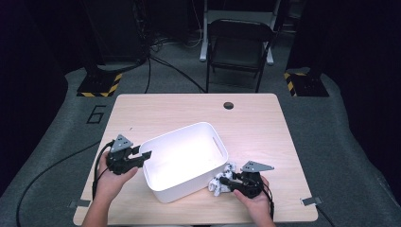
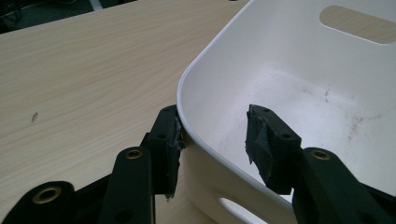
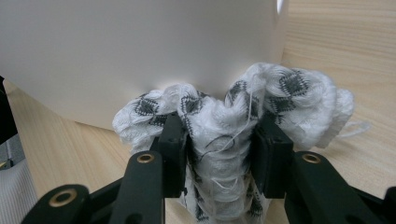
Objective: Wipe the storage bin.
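High view. White bin [image 1: 184, 161] sits skewed near the middle of the table [image 1: 255, 118], empty inside. Left gripper [image 1: 143, 155] is at the bin's left corner. Right gripper [image 1: 226, 180] is low at the near right, just off the bin's right wall, with a white patterned cloth [image 1: 220, 182] bunched at its tip. Cloth rests at table level, outside the bin, touching or nearly touching the wall.

Left gripper view. Jaws stand apart and straddle the bin's rim [image 2: 201, 140]: one outside, touching or nearly touching the wall, the other inside and clear of it. No clamp. Risk: the bin is unheld, so any shove from the right could slide or spin it on the smooth wood; if the jaws close off-centre on the rounded corner, they may slip off or tip the bin.

Right gripper view. Jaws clamped on the cloth [image 3: 219, 140], which bulges out above and to both sides of the pads; loose threads hang off. Bin wall [image 3: 140, 51] stands directly behind the cloth, very close. Risks, as I judge them: lifting straight ahead would drive cloth and jaws into the wall and push the bin rather than clear the rim; the cloth needs height first. The grip takes a middle fold only, so the slack ends could drag over the rim, snag on it or drape outside. A loose thread may catch on a pad at release and pull the cloth back out.
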Available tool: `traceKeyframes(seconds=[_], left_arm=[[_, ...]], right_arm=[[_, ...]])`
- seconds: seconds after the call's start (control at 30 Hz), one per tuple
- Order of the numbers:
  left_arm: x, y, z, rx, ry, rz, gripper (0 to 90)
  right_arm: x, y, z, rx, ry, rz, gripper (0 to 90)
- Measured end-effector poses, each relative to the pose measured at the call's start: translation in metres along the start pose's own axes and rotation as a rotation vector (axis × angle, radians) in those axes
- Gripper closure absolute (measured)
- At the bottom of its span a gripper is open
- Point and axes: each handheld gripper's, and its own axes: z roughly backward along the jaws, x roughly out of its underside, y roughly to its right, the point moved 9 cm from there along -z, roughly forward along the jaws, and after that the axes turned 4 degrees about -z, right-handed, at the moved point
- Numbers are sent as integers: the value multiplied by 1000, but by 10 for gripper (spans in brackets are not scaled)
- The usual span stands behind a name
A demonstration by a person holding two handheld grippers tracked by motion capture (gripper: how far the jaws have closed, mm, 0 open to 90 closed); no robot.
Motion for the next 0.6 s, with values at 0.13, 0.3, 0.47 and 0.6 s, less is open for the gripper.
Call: traceKeyframes(seconds=[0.13,0.3,0.47,0.6], left_arm=[[-3,-7,-6,-46,36,-15,508],[-3,-6,-15,-29,47,-9,597],[-1,-6,-13,-27,56,23,647],[0,-2,-10,-20,40,14,662]], right_arm=[[2,2,-3,8,-16,8,609],[2,2,-4,2,-11,6,609],[-3,-1,-3,-13,16,12,601],[-14,-7,6,-16,63,19,601]])
